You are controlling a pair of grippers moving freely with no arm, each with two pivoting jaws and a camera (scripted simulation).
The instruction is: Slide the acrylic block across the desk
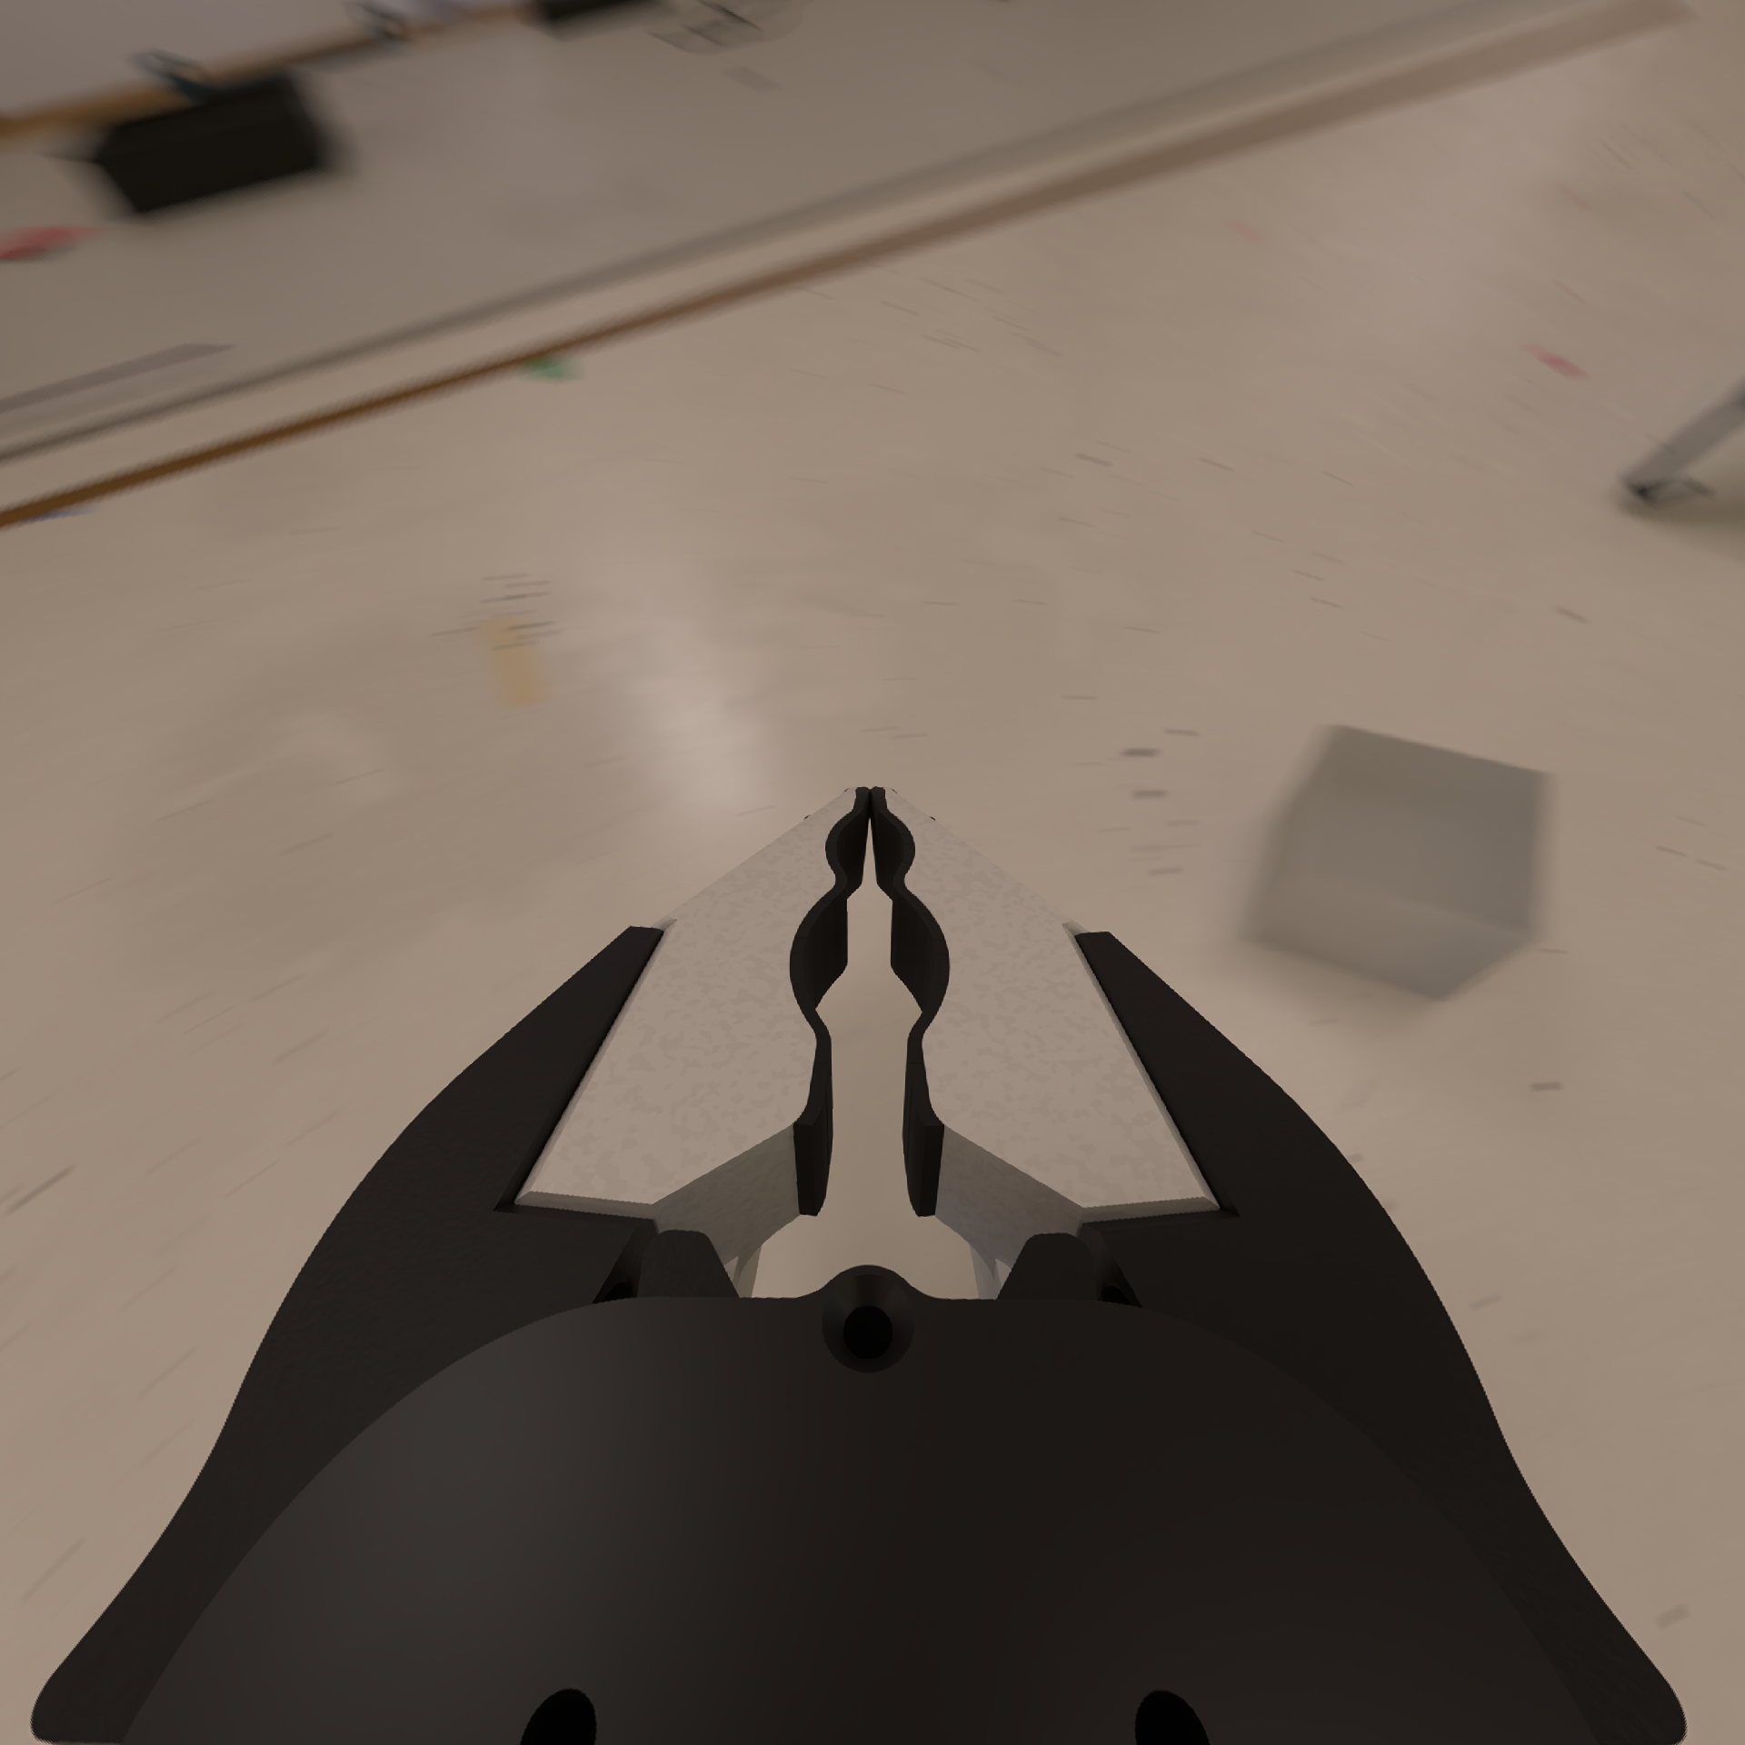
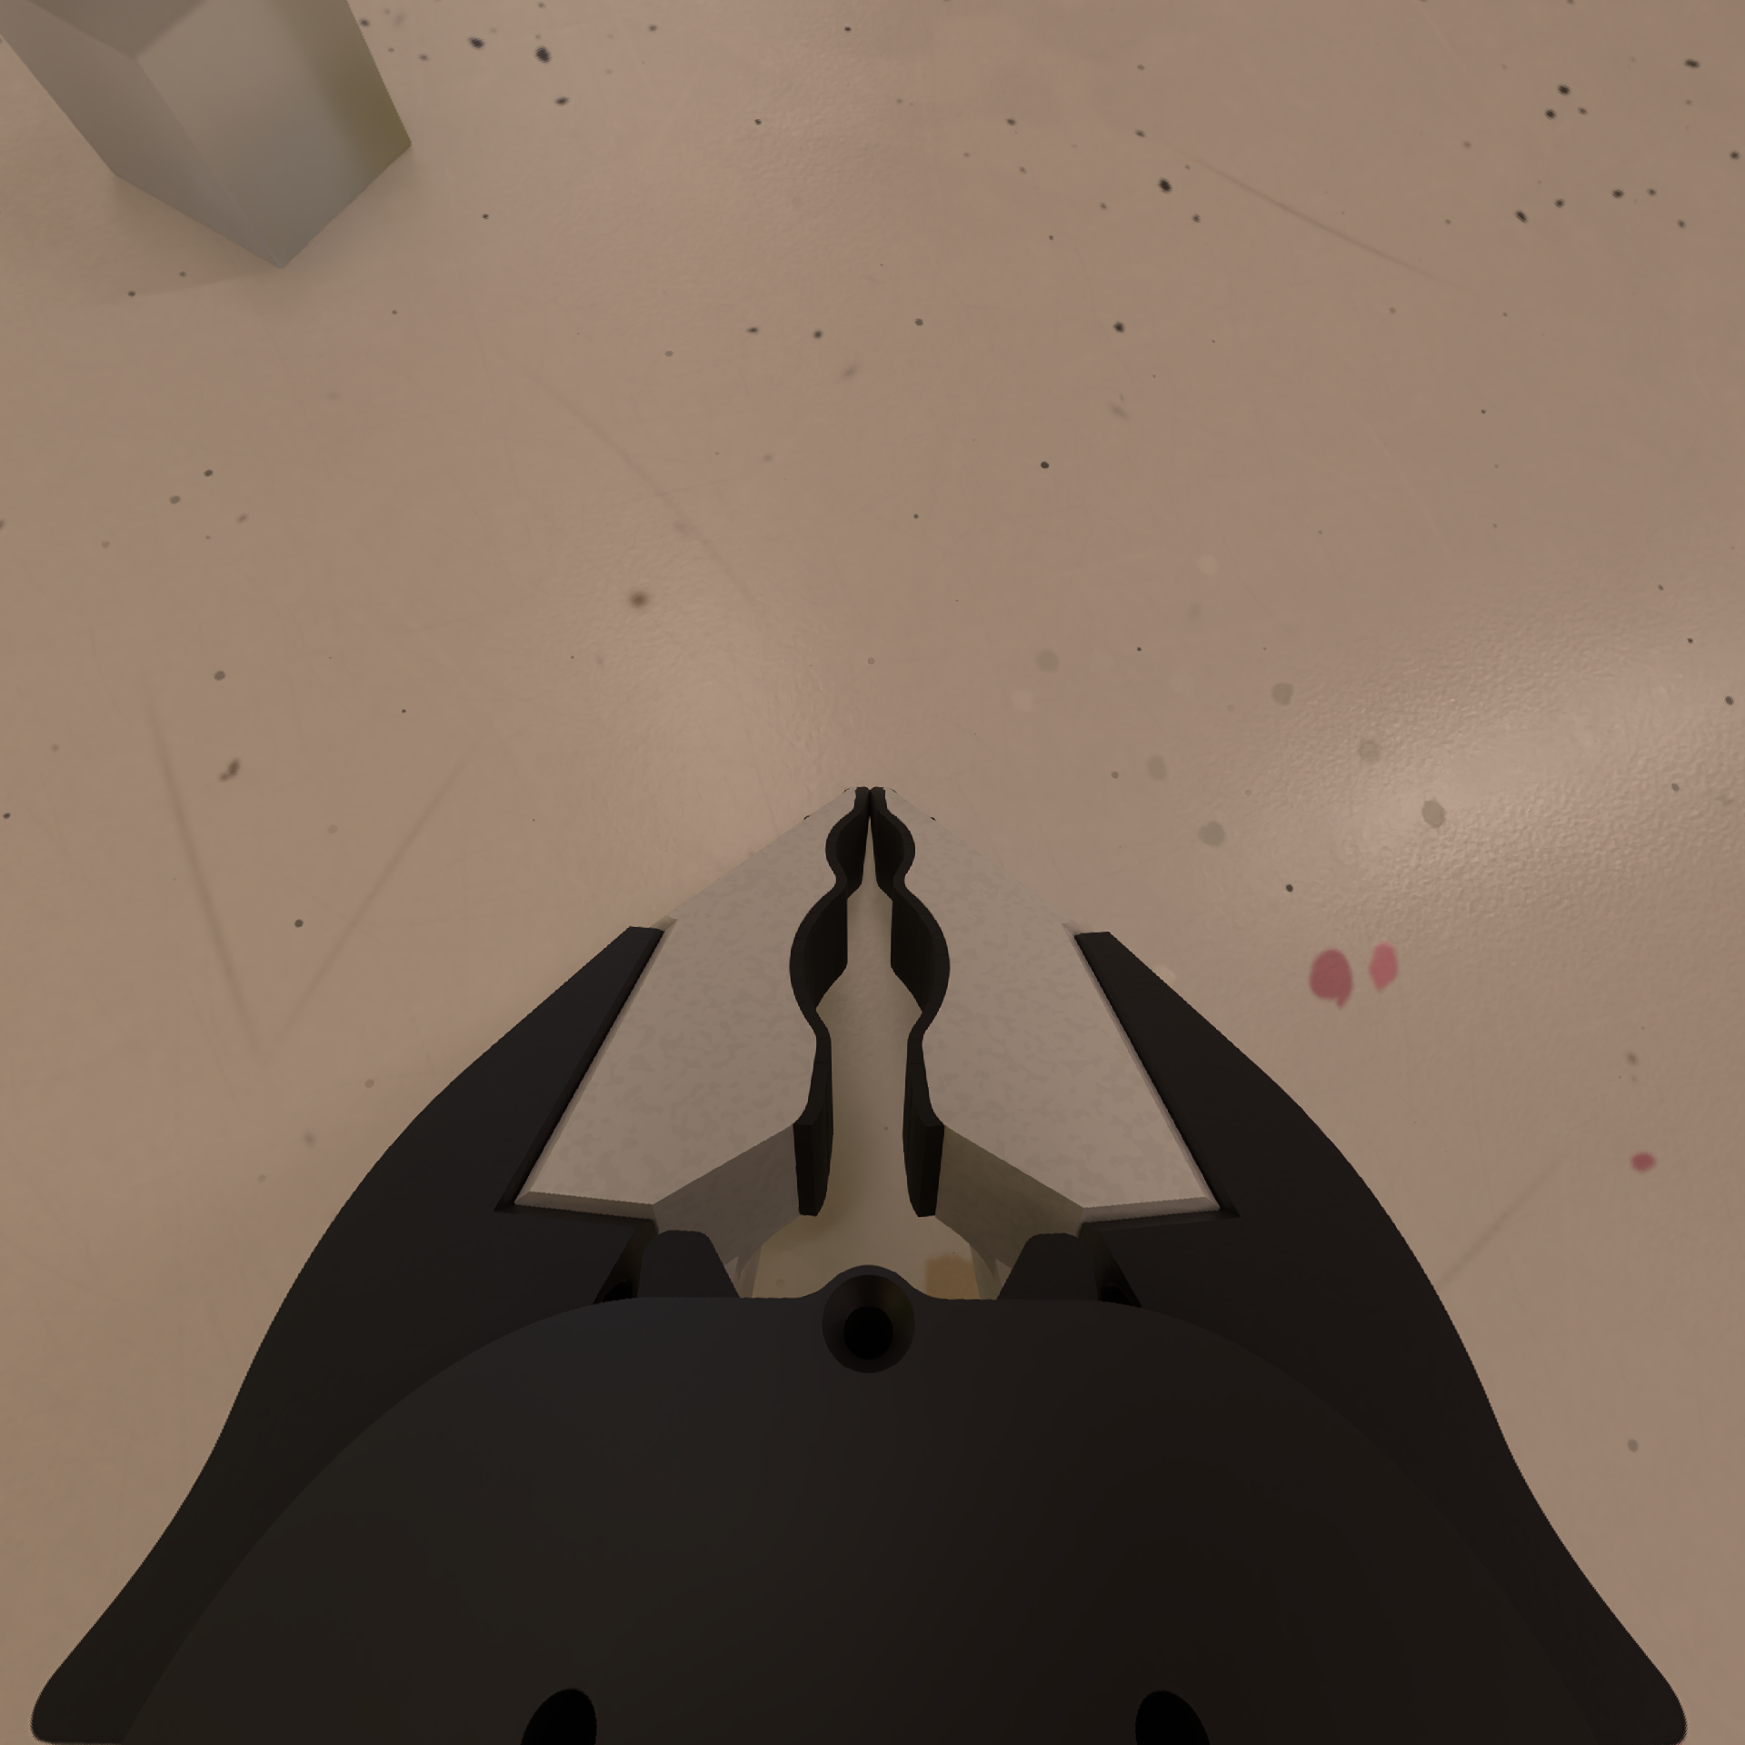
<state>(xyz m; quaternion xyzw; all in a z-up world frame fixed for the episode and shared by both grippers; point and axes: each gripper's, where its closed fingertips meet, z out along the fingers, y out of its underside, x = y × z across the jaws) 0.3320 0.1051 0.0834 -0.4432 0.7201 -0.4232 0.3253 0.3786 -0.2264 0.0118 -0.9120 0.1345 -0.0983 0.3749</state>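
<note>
The acrylic block (image 1: 1397, 859) is a pale grey, translucent cube standing on the beige desk (image 1: 850, 567), to the right of my left gripper and apart from it. My left gripper (image 1: 869, 793) is shut and holds nothing. In the right wrist view the block (image 2: 217, 113) sits at the top left corner, partly cut off by the frame edge. My right gripper (image 2: 869, 793) is shut and empty, well below and to the right of the block, over the bare speckled desk (image 2: 1039, 472).
The desk's far edge (image 1: 661, 293) runs across the back, with a second surface beyond it bearing a black box (image 1: 217, 142). A metal frame leg (image 1: 1690, 453) stands at the far right. Pink spots (image 2: 1350, 973) mark the desk right of my right gripper.
</note>
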